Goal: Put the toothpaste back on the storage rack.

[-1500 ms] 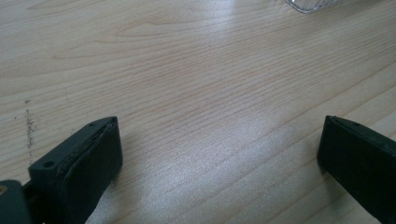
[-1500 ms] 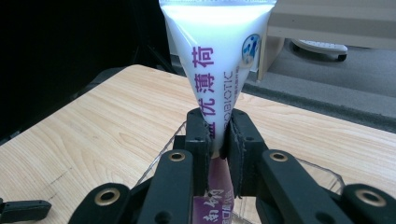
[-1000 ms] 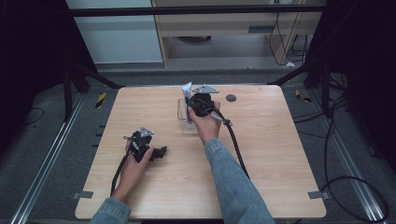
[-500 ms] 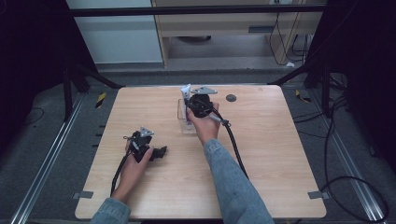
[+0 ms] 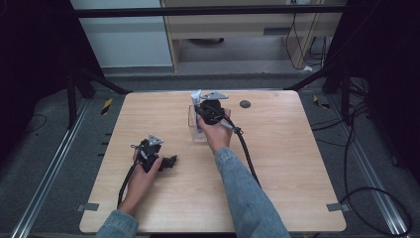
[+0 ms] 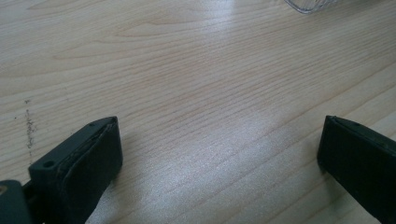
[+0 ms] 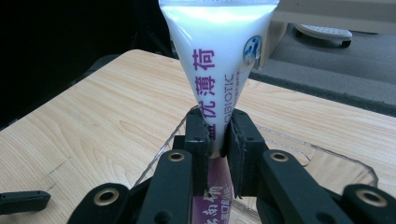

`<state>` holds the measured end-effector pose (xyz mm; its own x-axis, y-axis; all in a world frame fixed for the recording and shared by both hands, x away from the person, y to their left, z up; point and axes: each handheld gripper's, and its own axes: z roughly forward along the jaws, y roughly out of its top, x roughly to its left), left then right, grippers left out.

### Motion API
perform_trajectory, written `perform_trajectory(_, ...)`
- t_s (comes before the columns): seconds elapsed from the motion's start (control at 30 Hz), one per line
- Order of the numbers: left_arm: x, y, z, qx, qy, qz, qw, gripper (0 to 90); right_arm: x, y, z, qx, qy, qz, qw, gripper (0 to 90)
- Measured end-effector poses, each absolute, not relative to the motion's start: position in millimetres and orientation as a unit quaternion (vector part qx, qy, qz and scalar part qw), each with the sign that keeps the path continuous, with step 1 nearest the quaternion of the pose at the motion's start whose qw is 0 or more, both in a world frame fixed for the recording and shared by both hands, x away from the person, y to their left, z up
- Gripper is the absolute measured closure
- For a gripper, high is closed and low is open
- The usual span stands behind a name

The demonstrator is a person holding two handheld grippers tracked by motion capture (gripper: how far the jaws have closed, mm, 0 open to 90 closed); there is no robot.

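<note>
On the far centre of the wooden table [image 5: 297, 163], the right gripper [image 7: 216, 140] is positioned over a clear plastic container [image 5: 194, 130]. Its jaws are pressed together on a white tube [image 7: 215, 60] and pinch the tube at its narrow middle section. The tube stands upright between the jaws. Its flat, wide crimped end points up, and its purple lower portion extends down into the container. Purple characters and the letters "OBIOTIC" run along the tube face. In the high view, the tube's top end [image 5: 196, 96] projects just beyond the gripper, next to the grey three-cornered plate on the gripper's top. The container is transparent with a rounded rim; the rim is visible behind and on both sides of the jaws in the right gripper view.

The left gripper [image 5: 166, 161] rests on the near left part of the table, well apart from the container. Its jaws are spread wide, with bare wood grain between them and no object in the gap. In the left gripper view, a corner of the clear container [image 6: 310, 4] shows at the top edge.

A small dark round disc [image 5: 244, 104] lies on the table to the right of the right gripper, near the far edge. The right gripper's cable [image 5: 247, 153] trails back along the person's denim sleeve.
</note>
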<state>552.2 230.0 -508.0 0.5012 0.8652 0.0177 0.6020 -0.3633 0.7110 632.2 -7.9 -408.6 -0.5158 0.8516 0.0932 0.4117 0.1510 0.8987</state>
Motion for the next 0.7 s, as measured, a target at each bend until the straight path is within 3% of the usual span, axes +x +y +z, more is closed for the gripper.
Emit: perform_trajectory(0.7,552.2,230.0,-508.0,0.801,0.458,0.199,0.33,0.0,645.8,10.5,-404.4,0.436,0.741,0.458,0.225,78.5)
